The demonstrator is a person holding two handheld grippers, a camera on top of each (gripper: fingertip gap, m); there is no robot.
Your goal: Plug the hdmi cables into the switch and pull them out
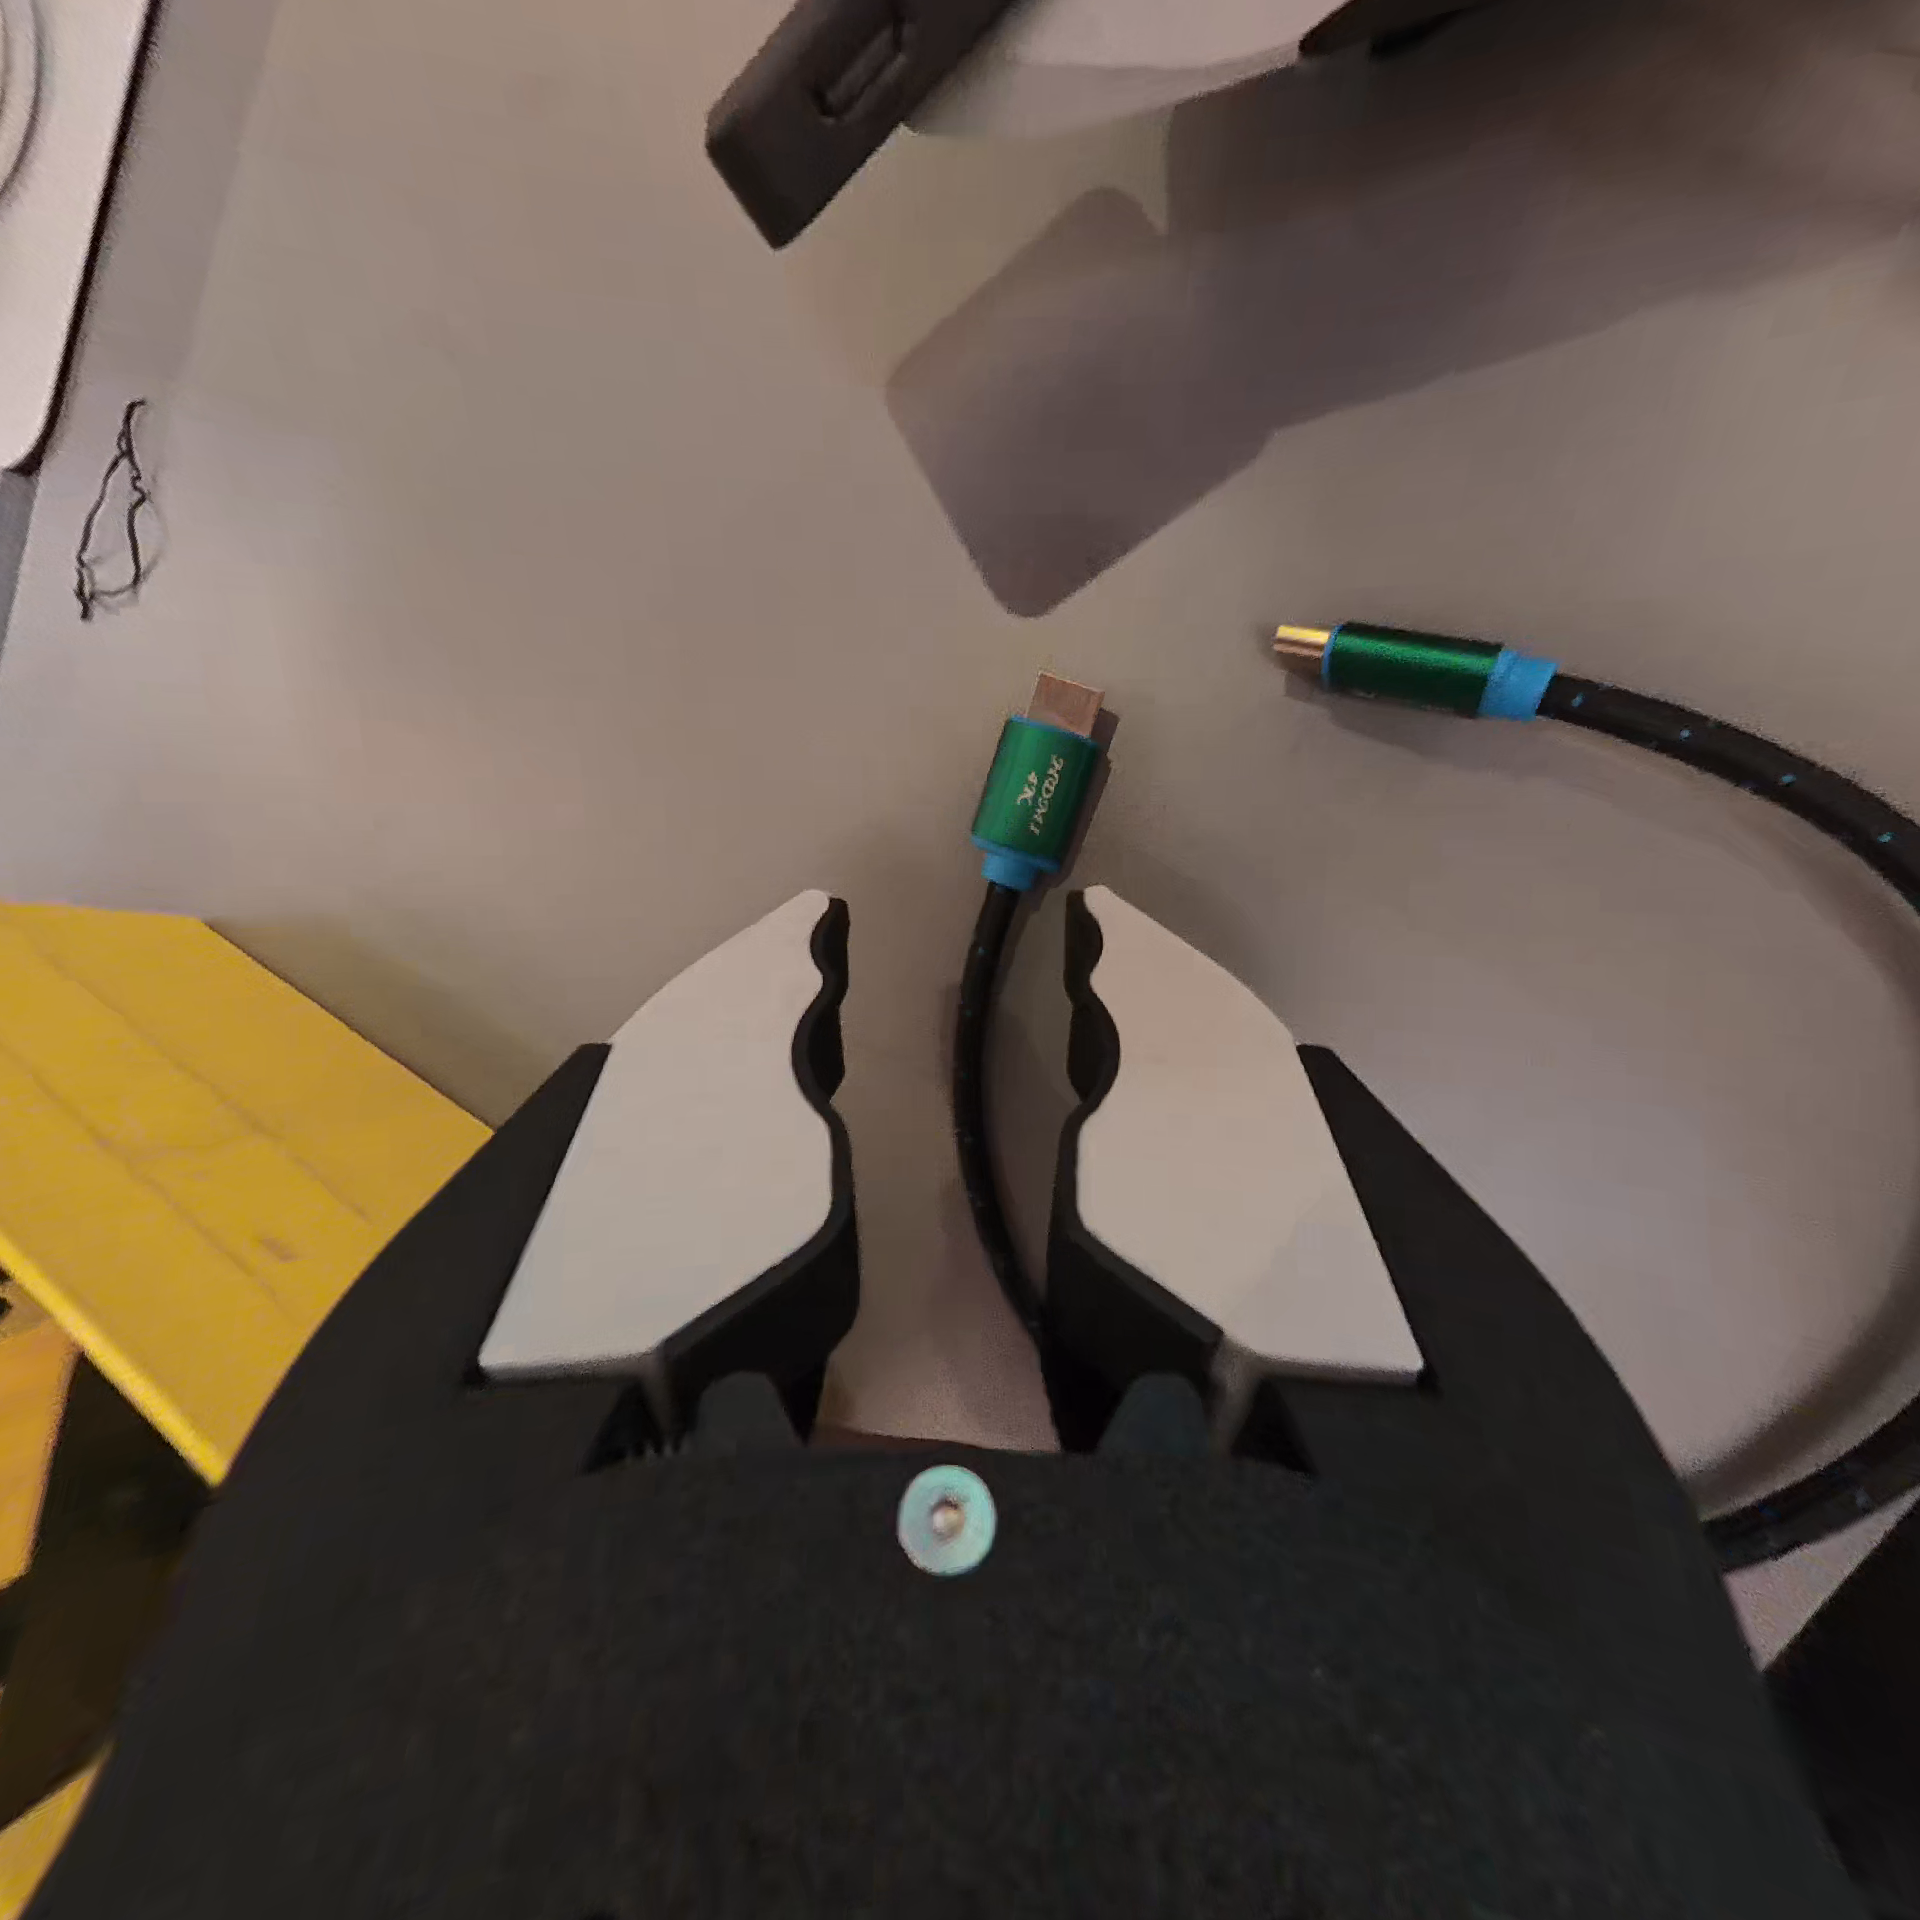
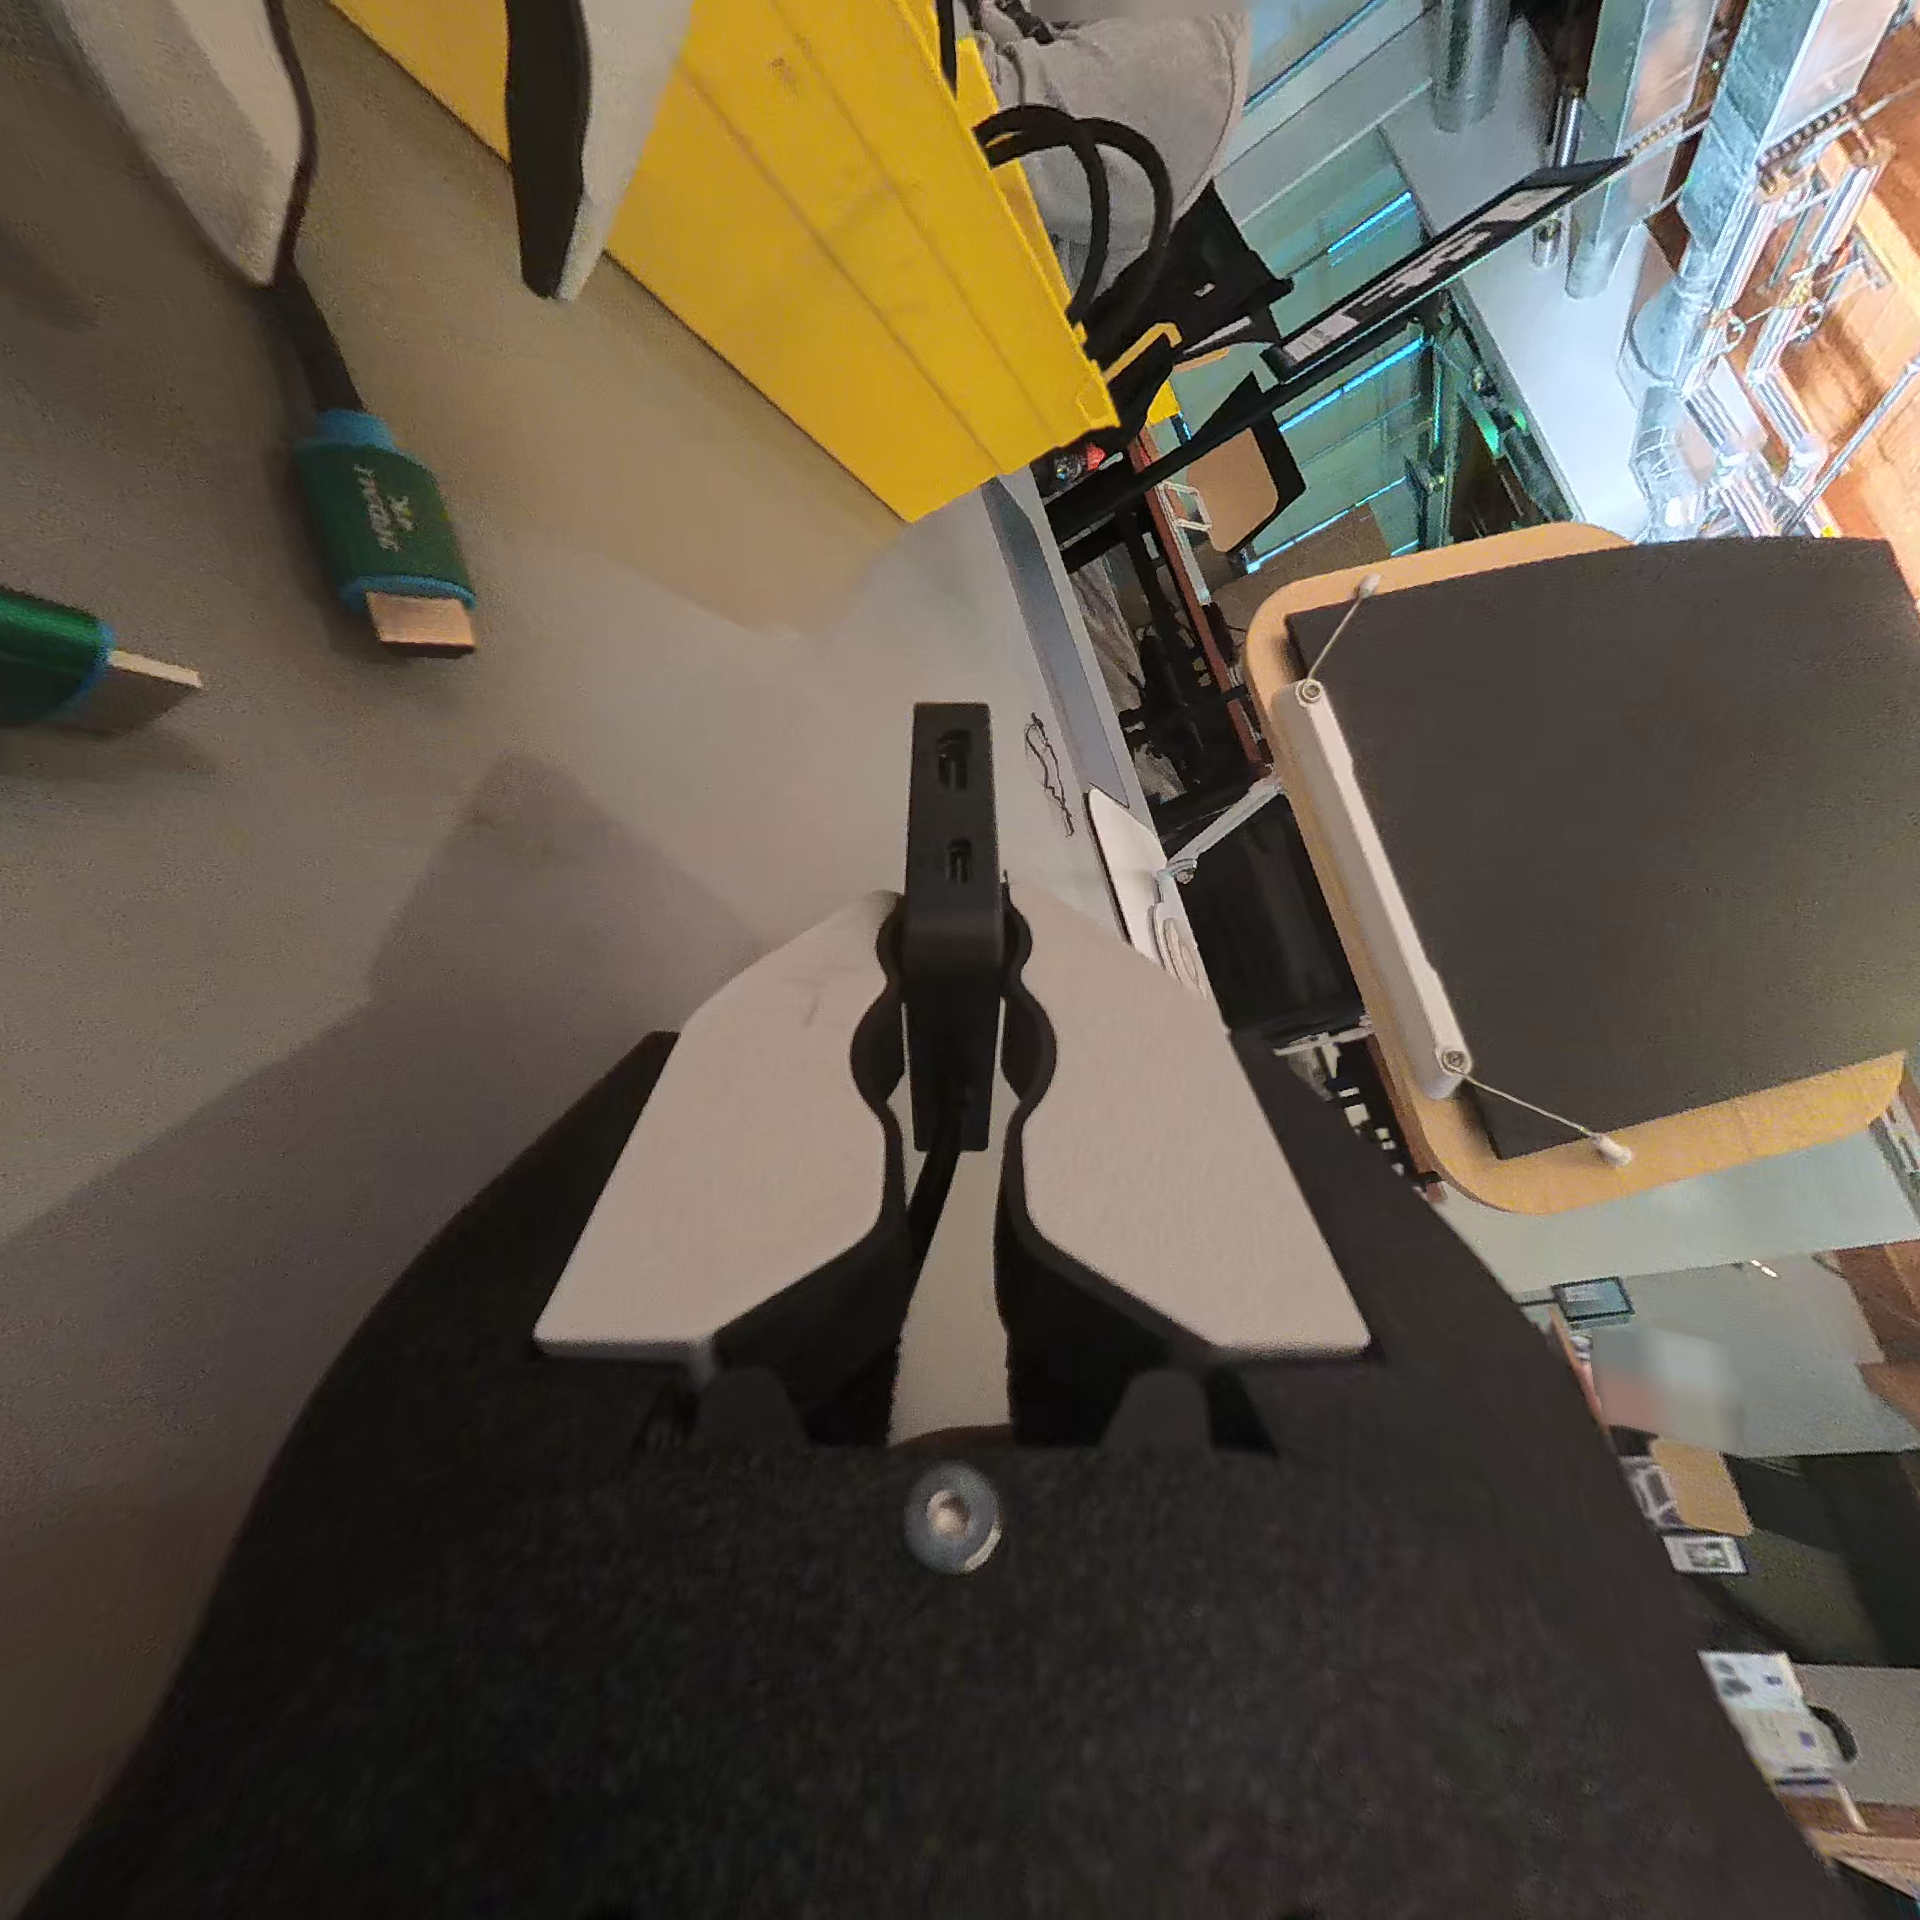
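Note:
Two HDMI plugs with green shells and blue collars lie on the grey table. One plug [image 1: 1034, 795] lies just ahead of my left gripper [image 1: 956, 914], which is open with the braided cable running between its fingers, untouched. The second plug [image 1: 1413, 670] lies to the right, its cable curving round. My right gripper [image 2: 951, 925] is shut on the black switch [image 2: 951, 831], held on edge above the table with two ports facing the camera. The switch [image 1: 821, 114] also shows at the top of the left wrist view. Both plugs show in the right wrist view: one plug [image 2: 384, 530] and the other plug [image 2: 62, 655].
A yellow bin [image 1: 156, 1122] stands left of my left gripper and shows in the right wrist view [image 2: 831, 260]. A black scribble [image 1: 114, 520] marks the table. A chair [image 2: 1600, 862] stands beyond the table edge. A white device [image 1: 42, 208] lies at far left. Left tips to right tips: about 12 cm.

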